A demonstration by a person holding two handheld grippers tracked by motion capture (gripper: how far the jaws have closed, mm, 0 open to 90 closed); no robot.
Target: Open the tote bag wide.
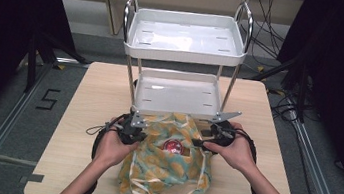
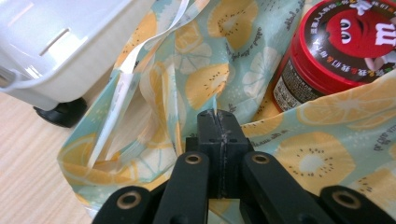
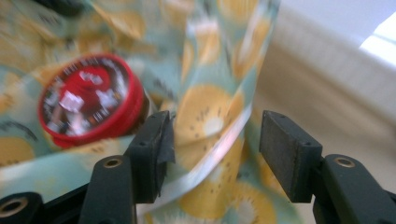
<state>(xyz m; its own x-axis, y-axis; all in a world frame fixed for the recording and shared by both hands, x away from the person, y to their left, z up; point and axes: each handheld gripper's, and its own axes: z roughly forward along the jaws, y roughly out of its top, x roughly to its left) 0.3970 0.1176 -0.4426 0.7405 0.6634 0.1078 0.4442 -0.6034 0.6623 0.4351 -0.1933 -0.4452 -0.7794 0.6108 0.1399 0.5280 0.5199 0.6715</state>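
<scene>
**Bag held open around a red-lidded jar**

Sitting on the wooden table [image 1: 70,129], just in front of the white two-shelf cart [image 1: 183,58]: a fabric bag [image 1: 170,172] printed with citrus slices, mouth turned up. Inside it, upright and near the middle, a jar [image 1: 172,146] with a red lid, fabric gathered round its sides.

Left gripper [image 2: 218,122]: jaws pressed fully together on the bag's rim, pinching a fold of cloth just beside the jar [image 2: 336,51]. Probably there to keep that side of the mouth lifted and the bag [image 2: 196,70] from slumping over its load.

Right gripper [image 3: 215,144]: jaws standing partly apart, a fold of the bag [image 3: 210,116] and its pale edge tape between them, pads not pressing on it. Likely either letting go of that rim or about to take it. Jar [image 3: 91,98] seen beyond the left jaw, blurred.

Both hands low at the bag's two sides, cart's bottom shelf close behind, suggesting a lift toward it next.
</scene>
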